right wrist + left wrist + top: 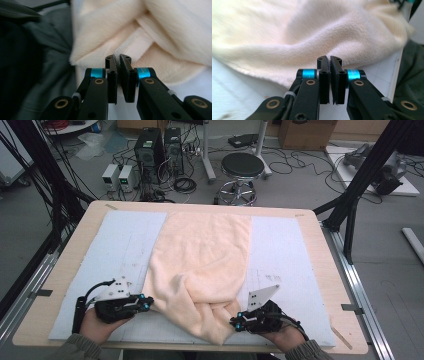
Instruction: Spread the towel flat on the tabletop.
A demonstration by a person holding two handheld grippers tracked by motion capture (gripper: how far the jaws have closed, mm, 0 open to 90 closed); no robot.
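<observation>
Cream towel [202, 265] lay lengthwise down the middle of the pale mat [120, 245] on the worktop [75, 237], far end flat and smooth, near end rumpled and bunched towards the person's edge of the mat. Near left edge of the towel pinched by the left tongs [148, 303], jaws closed tight on a thin fold of the fabric; in the left gripper view, left tongs [329, 60] pressed together with the cloth's hem at their tips and the towel [312, 37] rising in a soft ridge just beyond. Near right corner of the towel gripped by the right tongs [234, 321], likewise closed; in the right gripper view, right tongs [118, 58] clamped on a stitched hem, a sliver of cream cloth visible between the black pads, folded layers of the towel [160, 37] heaped behind. Both tongs low over the mat, one at each side of the towel's crumpled near end, held in hands entering from the worktop's near edge. Black stool [242, 167] on the floor beyond the towel's far end.
</observation>
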